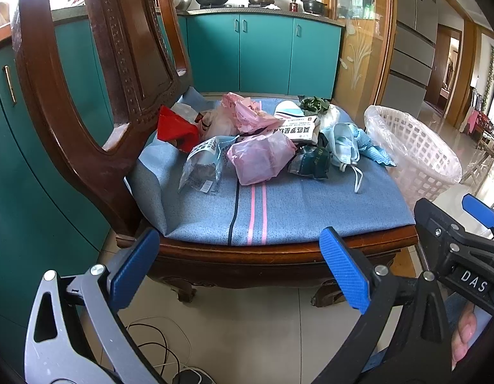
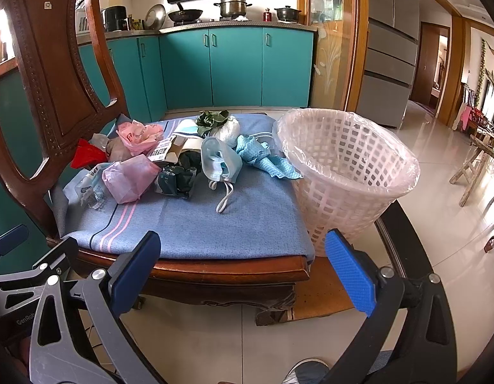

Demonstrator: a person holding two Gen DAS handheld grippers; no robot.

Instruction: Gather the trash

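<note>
Nothing has been picked up yet, so this looks like the very start. The trash [image 1: 259,140] lies in a pile on the blue cloth [image 1: 278,211] on the chair [image 1: 87,96]: bags, a face mask [image 2: 221,160], a small box. The basket [image 2: 346,172] stands just beside the chair and looks empty. The left gripper [image 1: 240,272] and the right gripper [image 2: 243,275] both hang in front of the seat, jaws wide apart, holding nothing. Next, I think, one must reach in and pinch one piece, maybe the mask nearest the basket.
</note>
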